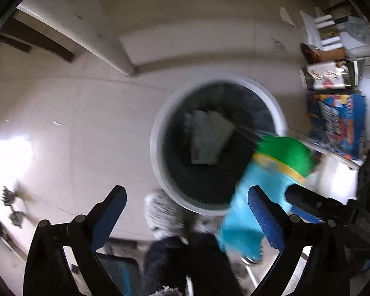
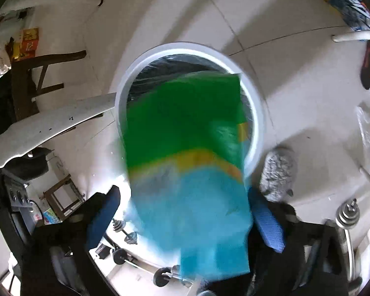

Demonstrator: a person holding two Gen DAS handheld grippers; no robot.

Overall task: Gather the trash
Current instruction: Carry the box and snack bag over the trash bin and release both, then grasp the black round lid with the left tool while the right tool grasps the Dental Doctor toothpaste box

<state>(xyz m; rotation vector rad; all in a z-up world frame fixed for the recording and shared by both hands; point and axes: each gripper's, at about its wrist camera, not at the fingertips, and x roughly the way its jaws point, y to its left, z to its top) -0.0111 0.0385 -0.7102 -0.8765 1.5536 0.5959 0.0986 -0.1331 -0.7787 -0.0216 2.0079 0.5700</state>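
Both tools are pointing down at a round white-rimmed trash bin sitting on the pale tiled floor. In the left wrist view the bin fills the middle of the shot, lined with a dark bag, and there's already a crumpled grey-green piece of trash lying flat at the bottom.

The left tool is spread wide with nothing between its blue pads, and the bin is at about 12 o'clock from it.

The right tool is spread wide too. A green, yellow and light-blue wrapper sits between its blue pads and stretches up toward 12 o'clock over the bin's mouth, pretty motion-blurred. Its blue end comes right up beside the right-hand pad, but with the blur I can't tell if it's actually touching. The green end covers most of the bin opening in that view. In the left wrist view the same wrapper shows up at roughly 4 o'clock of the bin, overlapping the rim there.

A person's grey fuzzy slipper is on the floor just beside the bin, at about 6 o'clock of it in the left view. Some dumbbells lie on the floor at 7 o'clock in the right view.
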